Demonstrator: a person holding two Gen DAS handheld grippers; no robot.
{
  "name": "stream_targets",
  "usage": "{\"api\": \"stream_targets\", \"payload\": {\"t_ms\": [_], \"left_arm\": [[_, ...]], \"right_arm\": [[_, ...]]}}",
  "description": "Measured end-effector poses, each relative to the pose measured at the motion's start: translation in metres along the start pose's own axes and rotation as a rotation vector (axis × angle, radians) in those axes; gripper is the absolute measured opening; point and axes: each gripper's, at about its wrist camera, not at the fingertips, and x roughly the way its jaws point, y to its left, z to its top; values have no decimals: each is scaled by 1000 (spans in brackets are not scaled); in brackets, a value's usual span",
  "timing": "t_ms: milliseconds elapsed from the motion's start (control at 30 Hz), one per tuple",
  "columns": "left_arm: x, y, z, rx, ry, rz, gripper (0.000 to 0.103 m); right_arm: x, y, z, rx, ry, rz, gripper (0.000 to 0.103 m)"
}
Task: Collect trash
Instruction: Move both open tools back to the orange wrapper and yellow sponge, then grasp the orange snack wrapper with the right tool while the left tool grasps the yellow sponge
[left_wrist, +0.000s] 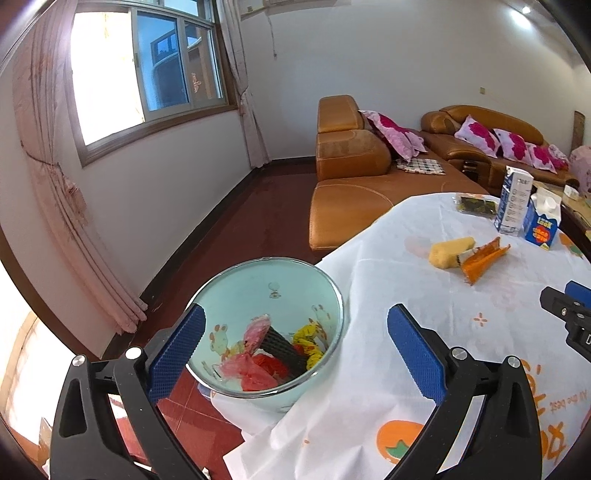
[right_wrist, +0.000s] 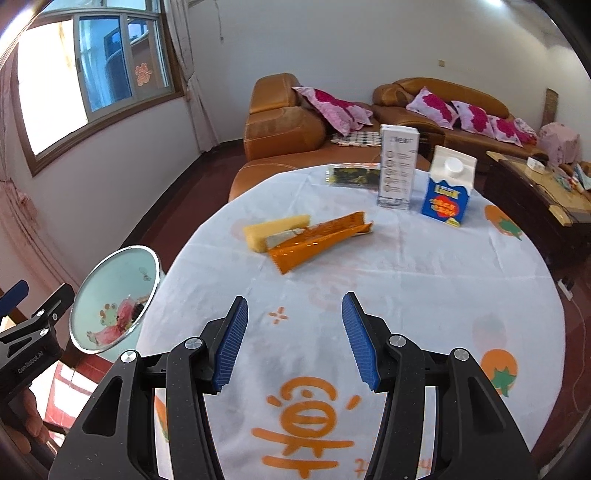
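**A:** What is sitting on the table (right_wrist: 406, 266) right now?

**B:** A yellow sponge-like block (right_wrist: 275, 230) is lying mid-table, touching an orange wrapper (right_wrist: 317, 242) that is stretching to its right. Farther back, a tall white carton (right_wrist: 398, 168) is standing upright just beside a blue-and-white milk carton (right_wrist: 447, 188), and a dark flat packet (right_wrist: 351, 176) is lying to the left of them near the far edge.

**A:** And the bin?

**B:** The pale green trash bin (left_wrist: 273, 291) is standing off the table's left edge, its rim touching the hanging tablecloth (left_wrist: 406, 295). Pink, red, yellow and black scraps (left_wrist: 273, 354) are already lying inside it.

**A:** How are the tongs doing?

**B:** The left gripper (left_wrist: 295, 354) is gaping wide, one pad to the left of the bin, the other over the cloth, gripping nothing. The right gripper (right_wrist: 293, 339) is hovering over bare cloth with its jaws parted, nothing between them.

**A:** Anything blocking the way to the wrapper?

**B:** Nothing is lying between the right gripper and the wrapper; only printed cloth is showing there. Behind the table, an orange sofa (right_wrist: 284, 129) with pink cushions (right_wrist: 332, 107) is filling the background.
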Motion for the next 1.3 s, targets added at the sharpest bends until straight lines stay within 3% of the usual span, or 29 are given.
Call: {"api": "stream_targets", "payload": {"t_ms": [333, 600, 767, 1000, 1233, 1267, 1300], "left_arm": [[2, -26, -5, 47, 11, -40, 97], [26, -30, -15, 55, 64, -74, 97], [38, -21, -14, 45, 60, -89, 96], [64, -2, -11, 15, 89, -69, 96], [85, 17, -7, -17, 115, -49, 96], [87, 19, -7, -21, 117, -47, 96], [90, 21, -6, -25, 118, -45, 96]], "right_arm": [[-5, -37, -7, 50, 0, -74, 53], [17, -59, 2, 104, 22, -132, 53], [52, -53, 25, 116, 42, -121, 53], [123, -55, 64, 278, 90, -157, 53], [186, -46, 76, 328, 211, -184, 53], [191, -46, 74, 333, 226, -177, 53], [190, -45, 74, 321, 212, -187, 45]]}}
